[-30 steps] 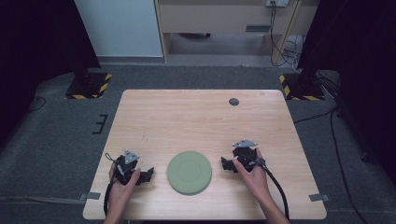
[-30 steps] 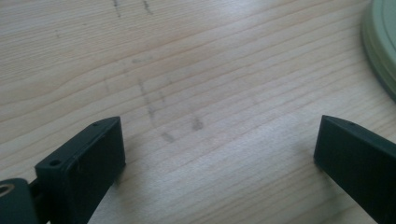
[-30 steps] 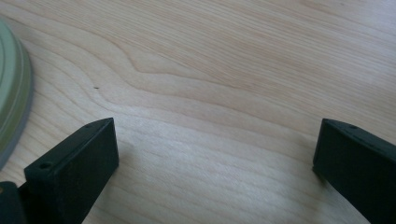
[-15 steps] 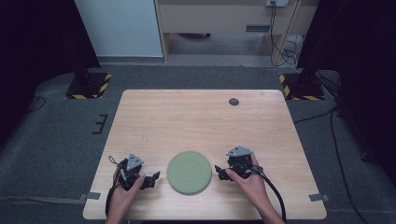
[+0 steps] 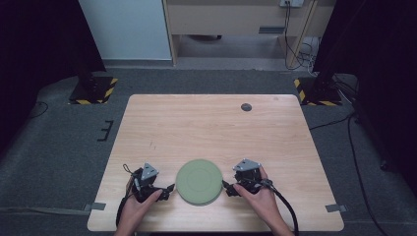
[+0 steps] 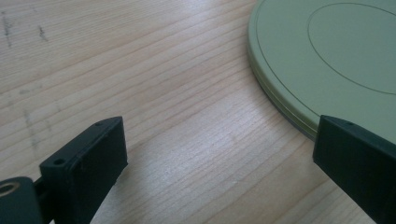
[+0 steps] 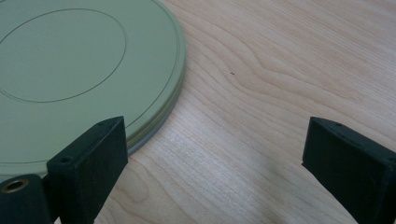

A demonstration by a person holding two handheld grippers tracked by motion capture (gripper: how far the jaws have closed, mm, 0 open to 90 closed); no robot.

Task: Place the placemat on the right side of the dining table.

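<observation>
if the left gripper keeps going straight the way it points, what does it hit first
Probably the round pale green plate: the open left gripper aims at bare wooden table beside its rim, so one jaw would likely meet that edge.

A pale wooden table [image 5: 211,123] with rounded corners stands on grey carpet [image 5: 54,162]. Near its far edge sits a small dark round disc [image 5: 246,107]. Strips of grey tape [image 5: 98,206] hold the near corners to the floor, with another strip [image 5: 333,208] on the right. Left of the table, black tape marks [image 5: 106,131] lie on the carpet. Beyond the far corners stand two dark stand bases edged in yellow-and-black hazard tape, one to the left [image 5: 93,89] and one to the right [image 5: 317,91]. A white panel [image 5: 125,29] and a light wooden cabinet [image 5: 231,17] line the back. Black cables [image 5: 300,46] hang and coil by the cabinet. Dark curtains [image 5: 373,59] close in both sides.
</observation>
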